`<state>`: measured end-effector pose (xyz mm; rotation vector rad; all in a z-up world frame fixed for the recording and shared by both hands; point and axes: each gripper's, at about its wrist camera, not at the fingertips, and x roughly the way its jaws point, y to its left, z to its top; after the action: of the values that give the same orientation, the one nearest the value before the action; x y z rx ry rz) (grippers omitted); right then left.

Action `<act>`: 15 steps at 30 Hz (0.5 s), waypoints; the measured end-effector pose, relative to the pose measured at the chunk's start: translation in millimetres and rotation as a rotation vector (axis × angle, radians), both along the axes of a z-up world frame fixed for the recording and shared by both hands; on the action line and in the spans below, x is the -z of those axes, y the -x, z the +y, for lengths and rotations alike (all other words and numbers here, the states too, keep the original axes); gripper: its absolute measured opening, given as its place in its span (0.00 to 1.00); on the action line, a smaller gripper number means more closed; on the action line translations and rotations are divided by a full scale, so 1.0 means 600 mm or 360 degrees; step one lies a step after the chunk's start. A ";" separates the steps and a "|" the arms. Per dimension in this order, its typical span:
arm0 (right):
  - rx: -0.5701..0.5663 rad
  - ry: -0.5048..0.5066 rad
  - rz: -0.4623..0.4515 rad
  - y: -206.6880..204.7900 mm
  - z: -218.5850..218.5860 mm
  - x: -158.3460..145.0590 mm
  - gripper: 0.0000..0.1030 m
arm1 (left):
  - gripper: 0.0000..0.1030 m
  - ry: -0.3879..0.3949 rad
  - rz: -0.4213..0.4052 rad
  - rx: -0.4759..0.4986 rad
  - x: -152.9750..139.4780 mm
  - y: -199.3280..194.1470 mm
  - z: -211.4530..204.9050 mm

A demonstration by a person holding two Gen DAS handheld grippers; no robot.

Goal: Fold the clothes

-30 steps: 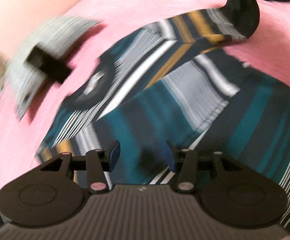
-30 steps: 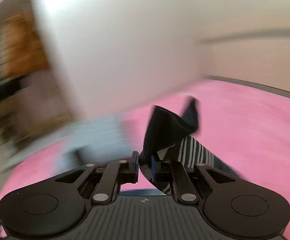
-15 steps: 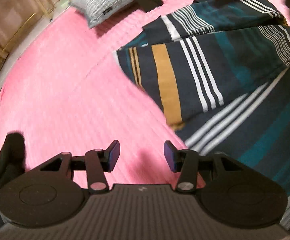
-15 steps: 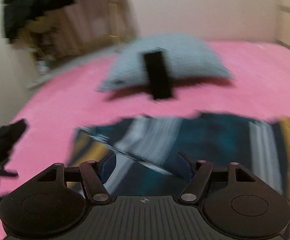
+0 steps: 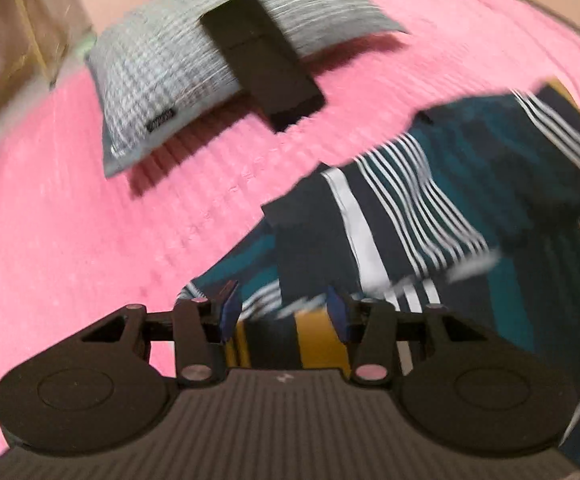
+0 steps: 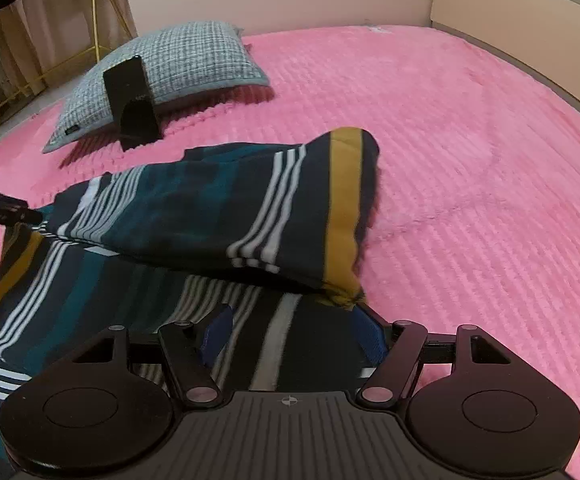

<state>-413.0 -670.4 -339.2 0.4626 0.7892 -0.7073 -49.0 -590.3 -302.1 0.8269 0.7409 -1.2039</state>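
While both grippers tilt steeply down, our left gripper [image 5: 281,312] is closing over the striped garment's [image 6: 193,216] near-left edge, gripping nothing; our right gripper [image 6: 290,332] gapes wide, empty — soft folded knit lying on the ribbed pink bedspread [image 6: 470,160], checked pillow [image 6: 169,64] far left.

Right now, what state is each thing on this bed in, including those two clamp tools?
Striped garment: lying on the pink bedspread, one part folded over the rest.
Grey pillow: lying flat.
Black stand: leaning against the pillow.
Left gripper: closing, over the garment, pads not yet pressing it.
Right gripper: open, over the garment.
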 end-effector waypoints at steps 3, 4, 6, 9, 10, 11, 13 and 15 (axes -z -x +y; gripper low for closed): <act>0.0006 0.0018 -0.0004 0.007 -0.012 0.010 0.74 | 0.34 -0.0032 0.0061 -0.0031 0.028 -0.010 -0.026; 0.0007 0.0020 -0.0002 0.009 -0.014 0.013 0.74 | 0.29 -0.0055 0.0094 -0.0050 0.038 -0.014 -0.033; 0.0017 0.0009 0.0015 0.009 -0.023 0.024 0.75 | 0.17 -0.0100 0.0167 -0.0073 0.054 -0.021 -0.040; 0.0047 -0.0006 0.0047 0.014 -0.033 0.030 0.75 | 0.02 -0.0085 0.0071 -0.0011 0.046 -0.006 -0.039; 0.0051 -0.0007 0.0046 0.016 -0.036 0.028 0.75 | 0.02 -0.0052 0.0043 -0.0006 0.033 -0.003 -0.035; 0.0051 -0.0003 0.0044 0.017 -0.038 0.026 0.75 | 0.02 -0.0007 0.0011 -0.0019 0.016 -0.004 -0.029; 0.0046 0.0003 0.0039 0.017 -0.042 0.022 0.75 | 0.00 0.0070 -0.0051 -0.0065 -0.019 -0.012 -0.015; 0.0038 -0.0011 0.0038 0.013 -0.044 0.024 0.75 | 0.00 0.0034 -0.0112 -0.0139 -0.023 -0.029 -0.005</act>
<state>-420.9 -697.1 -353.6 0.4714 0.8100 -0.7339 -31.9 -593.1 -288.4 0.8073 0.6989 -1.0974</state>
